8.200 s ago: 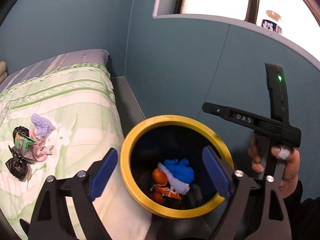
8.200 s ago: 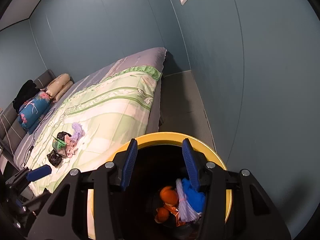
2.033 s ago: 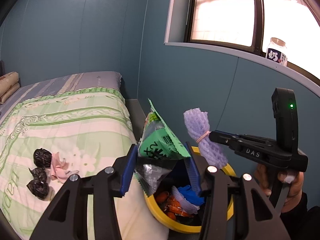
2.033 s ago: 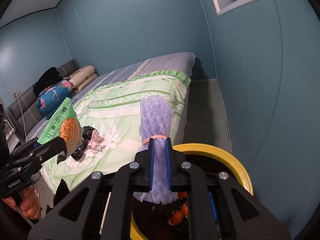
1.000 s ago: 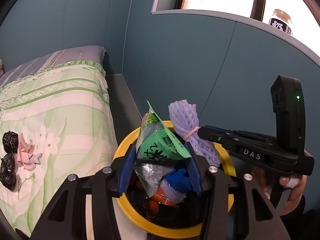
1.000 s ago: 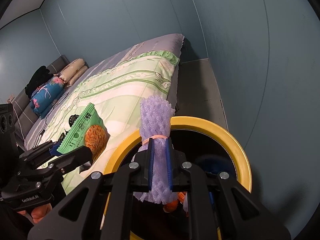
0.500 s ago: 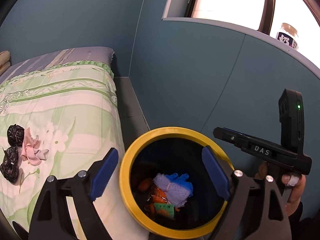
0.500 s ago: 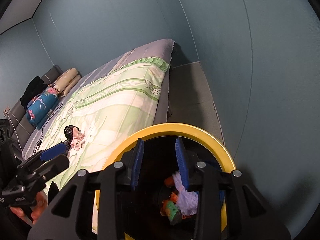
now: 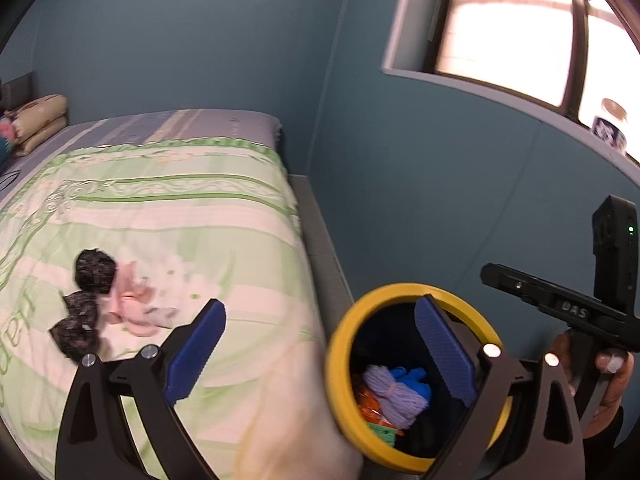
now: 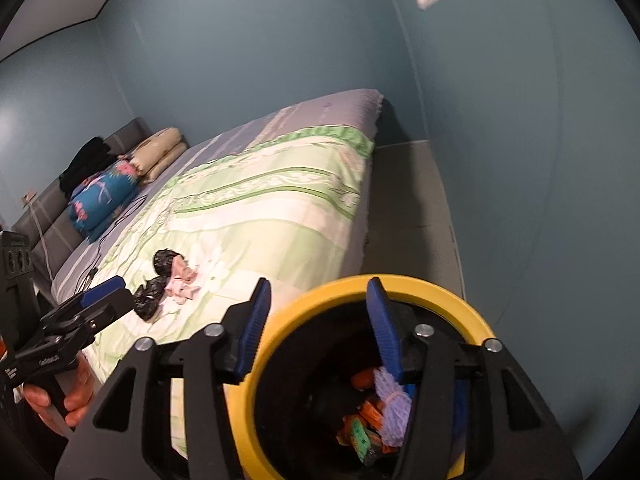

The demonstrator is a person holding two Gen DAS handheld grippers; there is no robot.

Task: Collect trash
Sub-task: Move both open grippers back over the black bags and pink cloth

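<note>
A yellow-rimmed black bin stands on the floor beside the bed. Inside lie a purple foam net, a green snack wrapper, a blue piece and orange scraps. My left gripper is open and empty, between bed edge and bin. My right gripper is open and empty above the bin's left rim. On the green bedspread lie black crumpled bags and a pink wad.
The bed fills the left, with pillows and a blue floral bundle at its head. A grey floor strip runs between bed and blue wall. A jar stands on the window sill.
Both grippers opened and dropped the green wrapper and purple foam net into the bin. Since half a second ago both views have swung up and left, toward the bed.
</note>
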